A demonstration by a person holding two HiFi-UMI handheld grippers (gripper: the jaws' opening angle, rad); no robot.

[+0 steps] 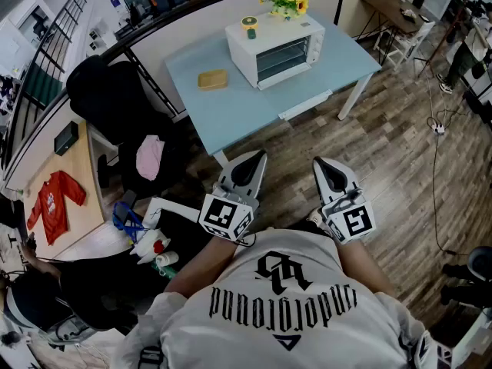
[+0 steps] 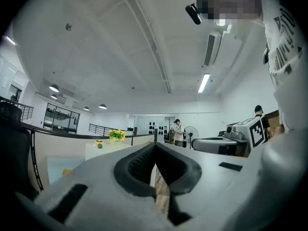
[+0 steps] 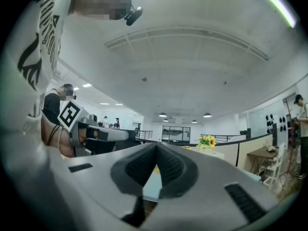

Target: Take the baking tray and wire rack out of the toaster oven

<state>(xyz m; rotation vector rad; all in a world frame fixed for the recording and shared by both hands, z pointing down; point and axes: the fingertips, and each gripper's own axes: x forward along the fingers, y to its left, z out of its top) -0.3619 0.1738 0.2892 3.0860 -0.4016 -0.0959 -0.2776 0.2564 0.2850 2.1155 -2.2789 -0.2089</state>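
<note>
The toaster oven (image 1: 275, 48) is white and sits toward the back of a light blue table (image 1: 231, 114), glass door facing the person and looking shut. Faint horizontal lines show behind the glass, but the tray can't be told from the rack at this range. A little yellow gadget (image 1: 250, 25) stands on top of the oven and a bunch of sunflowers (image 1: 289, 0) is just behind it. A flat tan block (image 1: 213, 79) lies on the table to the oven's left, apart from it, and a white strip (image 1: 305, 104) runs along the near edge.

The room is an open office with a wood plank floor (image 1: 384, 160). A curved low wall runs behind the table. A black chair (image 1: 115, 98) is parked near the table's left corner with a pink cloth (image 1: 150, 157) next to it. Further left, a red shirt (image 1: 54, 202) lies on a wooden desk. On the right there's a small brown table (image 1: 392, 6) and a cable (image 1: 438, 129) trailing over the floor. A stretch of bare floor lies between the person and the blue table.

Both tools are held close to the person's chest, pointing level toward the table and well apart from it. The left gripper (image 1: 254, 160) is clenched tight with nothing in it. Same story for the right gripper (image 1: 323, 166), pads pressed together and empty.
</note>
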